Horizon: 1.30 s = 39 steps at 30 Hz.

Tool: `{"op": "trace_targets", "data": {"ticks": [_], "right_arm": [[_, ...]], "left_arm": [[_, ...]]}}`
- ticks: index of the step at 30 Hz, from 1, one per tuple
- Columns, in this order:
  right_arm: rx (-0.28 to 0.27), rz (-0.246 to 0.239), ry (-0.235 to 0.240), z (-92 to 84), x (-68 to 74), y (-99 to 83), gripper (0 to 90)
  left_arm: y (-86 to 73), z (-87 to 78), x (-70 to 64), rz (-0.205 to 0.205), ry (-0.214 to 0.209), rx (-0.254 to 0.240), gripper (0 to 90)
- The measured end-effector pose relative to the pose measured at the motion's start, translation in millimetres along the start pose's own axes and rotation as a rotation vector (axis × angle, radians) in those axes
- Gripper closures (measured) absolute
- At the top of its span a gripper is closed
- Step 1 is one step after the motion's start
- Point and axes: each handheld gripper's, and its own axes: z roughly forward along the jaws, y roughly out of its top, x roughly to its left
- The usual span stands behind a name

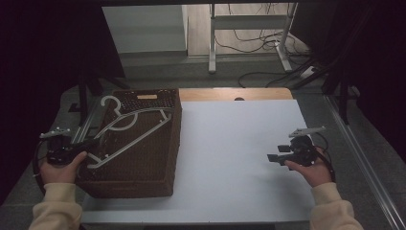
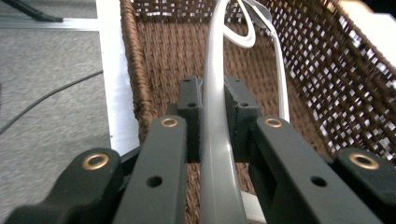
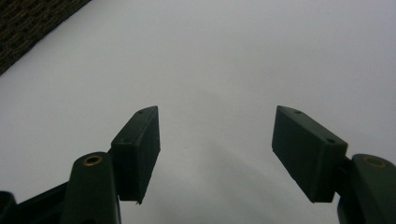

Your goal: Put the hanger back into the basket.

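Hanger (image 1: 125, 134) across wicker basket (image 1: 158, 182)

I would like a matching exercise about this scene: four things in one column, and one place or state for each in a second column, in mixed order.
Things
1. left gripper
2. right gripper
3. hanger
4. basket

Places or states
A. brown, woven, stands at the left of the white table top
B. jaws apart, nothing between them, over the white surface
C. pale, lies across the basket, one end gripped
D. jaws closed on a pale bar

Pairs: 1-D, 2-B, 3-C, 4-A
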Motion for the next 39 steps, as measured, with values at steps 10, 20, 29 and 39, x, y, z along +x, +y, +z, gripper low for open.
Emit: {"op": "trace_targets", "data": {"ticks": [10, 20, 29, 39], "right_arm": [[0.010, -0.003, 0.000, 0.9, 0.2, -0.8, 32.4], [0.017, -0.009, -0.003, 1.0, -0.2, -1.8, 32.3], [0.016, -0.010, -0.001, 1.4, -0.7, -1.5, 32.1], [-0.017, 0.003, 0.006, 0.8, 0.6, -0.7, 25.2]], "left_arm": [[9.1, 8.4, -5.0, -0.057, -0.040, 0.012, 74.6], [9.8, 8.2, -10.1, -0.007, -0.053, 0.018, 34.2], [11.0, 3.7, -21.9, 0.070, -0.098, 0.001, 28.9], [17.6, 4.5, -48.9, 0.165, -0.160, -0.004, 26.0]]}}
